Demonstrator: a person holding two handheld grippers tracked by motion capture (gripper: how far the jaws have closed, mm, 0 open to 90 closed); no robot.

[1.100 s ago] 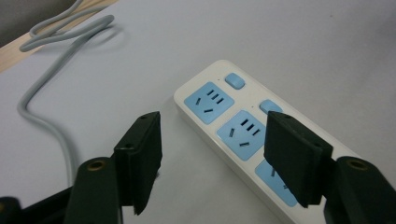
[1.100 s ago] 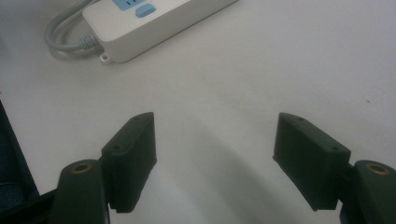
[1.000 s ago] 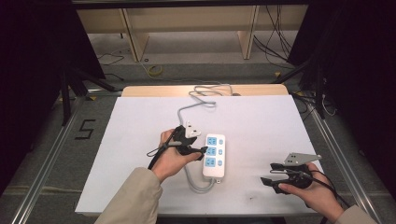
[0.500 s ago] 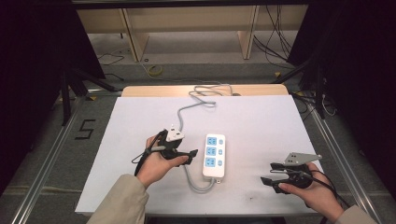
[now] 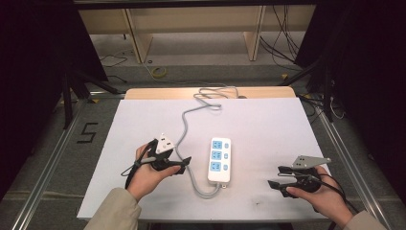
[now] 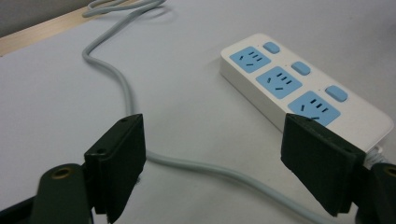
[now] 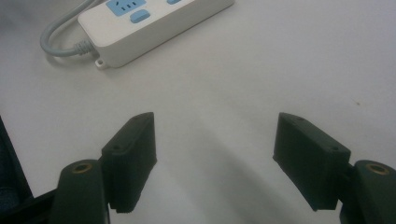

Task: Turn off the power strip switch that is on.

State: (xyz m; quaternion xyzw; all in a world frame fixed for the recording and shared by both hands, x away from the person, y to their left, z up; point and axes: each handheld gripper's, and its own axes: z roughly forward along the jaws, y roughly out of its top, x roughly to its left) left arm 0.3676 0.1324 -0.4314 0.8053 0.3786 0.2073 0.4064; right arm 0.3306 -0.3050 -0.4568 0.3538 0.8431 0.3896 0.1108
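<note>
A white power strip (image 5: 220, 160) with three blue sockets lies lengthwise in the middle of the white table top (image 5: 268, 129). Its grey cable (image 5: 184, 122) leaves the near end, loops left and runs off the table's back edge. My left gripper (image 5: 182, 165) is open just left of the strip. In the left gripper view the open left gripper (image 6: 215, 149) has the cable (image 6: 201, 168) lying on the table between its jaws, untouched, with the power strip (image 6: 299, 88) beyond its right jaw. My right gripper (image 5: 275, 176) (image 7: 215, 140) is open over bare table, right of the power strip (image 7: 154, 28).
A wooden strip (image 5: 258, 92) edges the table's back side, where the cable bunches (image 5: 215, 93). Metal rails (image 5: 344, 148) flank the table. A "5" (image 5: 87, 132) is marked on the floor at left. Wooden shelving (image 5: 191, 24) stands behind.
My left gripper has drawn back left and toward the near edge, away from the strip's far end. The right gripper has stayed where it was.
</note>
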